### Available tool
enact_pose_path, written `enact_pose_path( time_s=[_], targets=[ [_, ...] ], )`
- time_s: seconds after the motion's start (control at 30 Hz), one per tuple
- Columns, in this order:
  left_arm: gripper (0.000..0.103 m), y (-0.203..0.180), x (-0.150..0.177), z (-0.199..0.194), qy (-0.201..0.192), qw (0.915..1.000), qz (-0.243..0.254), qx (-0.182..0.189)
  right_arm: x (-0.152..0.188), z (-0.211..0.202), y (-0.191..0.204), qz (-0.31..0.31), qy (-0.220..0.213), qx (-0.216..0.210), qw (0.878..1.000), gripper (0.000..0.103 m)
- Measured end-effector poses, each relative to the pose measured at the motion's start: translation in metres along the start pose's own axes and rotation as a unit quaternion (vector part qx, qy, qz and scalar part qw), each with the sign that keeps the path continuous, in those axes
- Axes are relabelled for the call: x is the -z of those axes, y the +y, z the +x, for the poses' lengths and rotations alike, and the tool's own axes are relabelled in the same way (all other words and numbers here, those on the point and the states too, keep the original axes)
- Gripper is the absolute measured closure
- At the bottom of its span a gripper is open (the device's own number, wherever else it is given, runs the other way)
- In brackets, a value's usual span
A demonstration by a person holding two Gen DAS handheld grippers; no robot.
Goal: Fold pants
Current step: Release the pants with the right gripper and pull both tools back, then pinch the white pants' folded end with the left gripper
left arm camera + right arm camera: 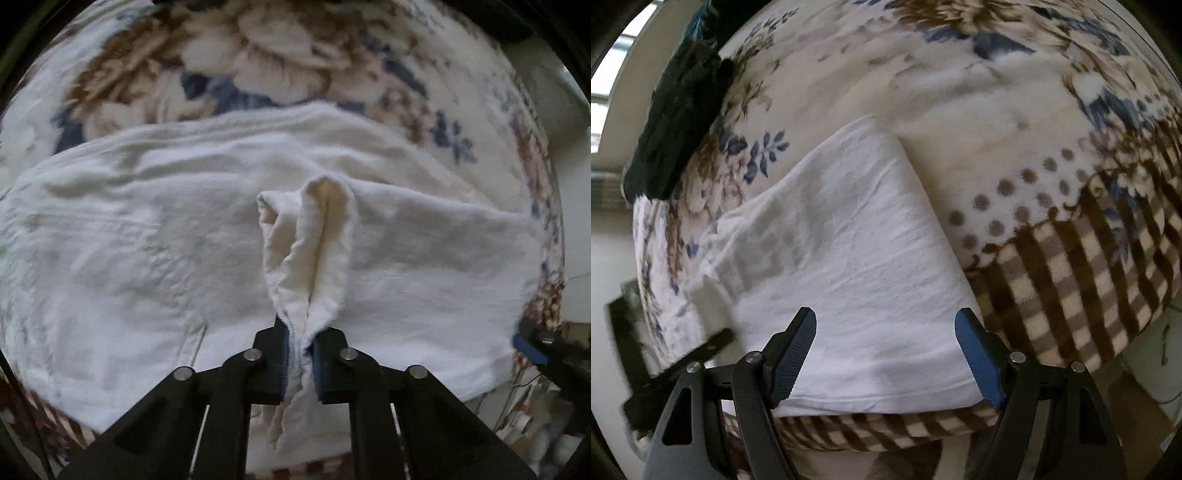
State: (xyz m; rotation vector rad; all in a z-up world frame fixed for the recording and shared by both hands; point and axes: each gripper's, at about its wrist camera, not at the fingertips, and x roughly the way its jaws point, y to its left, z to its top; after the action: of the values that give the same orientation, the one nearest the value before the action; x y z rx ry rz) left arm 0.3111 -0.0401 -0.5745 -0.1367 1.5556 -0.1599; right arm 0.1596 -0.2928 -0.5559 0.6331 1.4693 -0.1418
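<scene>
White pants point(129, 258) lie spread on a floral blanket point(258, 55). My left gripper point(300, 343) is shut on a bunched fold of the pants' fabric point(314, 243), which stands up in a ridge ahead of the fingers. In the right wrist view the pants point(849, 258) lie flat with a straight folded edge on the right. My right gripper point(886, 328) is open wide and empty, its fingers just above the pants' near edge. It also shows at the right edge of the left wrist view point(532, 339).
The blanket point(960, 92) has a brown checked border point(1089, 277) at the near edge. A dark green folded cloth point(679, 125) lies at the bed's far left. The bed's edge drops off to the floor on the left and below.
</scene>
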Motion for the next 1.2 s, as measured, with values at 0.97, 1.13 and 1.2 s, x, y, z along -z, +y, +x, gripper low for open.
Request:
enact_pose_path(
  time_s=[0.97,1.13,1.2],
  targets=[
    [0.008,0.202,0.111,-0.096,-0.151,0.9179,-0.353,0.100,0.043,0.029,0.129,-0.145,0.073,0.073,0.984,0.023],
    [0.023,0.287,0.157,-0.074,-0.188,0.8181,-0.518,0.164,0.037,0.045,0.181,-0.171,0.077,0.072,0.980,0.023],
    [0.025,0.297,0.159,-0.058,-0.188,0.8046,-0.537,0.170,0.034,0.050,0.197,-0.179,0.077,0.074,0.978,0.023]
  ],
)
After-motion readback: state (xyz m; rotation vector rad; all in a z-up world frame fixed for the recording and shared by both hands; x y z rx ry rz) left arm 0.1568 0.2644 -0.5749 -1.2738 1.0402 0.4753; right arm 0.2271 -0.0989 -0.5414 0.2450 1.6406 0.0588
